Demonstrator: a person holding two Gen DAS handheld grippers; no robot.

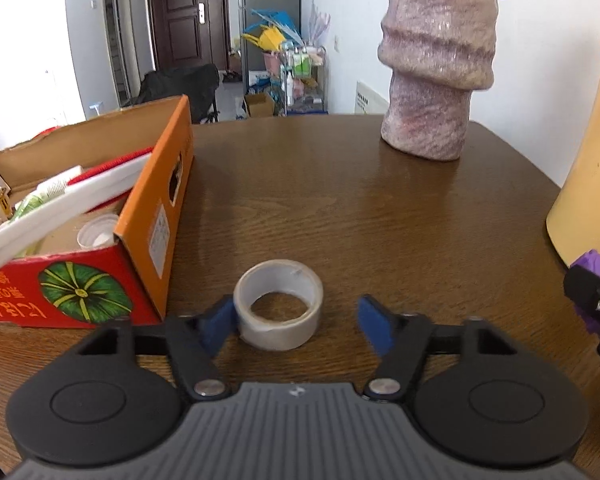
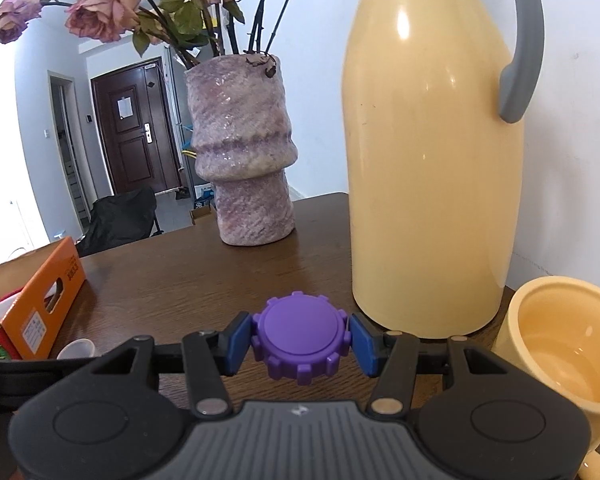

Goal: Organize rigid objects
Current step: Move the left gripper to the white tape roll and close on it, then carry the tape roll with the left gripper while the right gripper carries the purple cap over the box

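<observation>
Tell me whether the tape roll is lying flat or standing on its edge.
Lying flat. The tape roll rests on the table with its open core facing up, between the left gripper's fingers.

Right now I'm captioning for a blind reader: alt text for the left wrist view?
The left gripper straddles a tape roll on a wooden table, one pad touching, the other clear. An open cardboard box stands left, a vase behind.
</observation>
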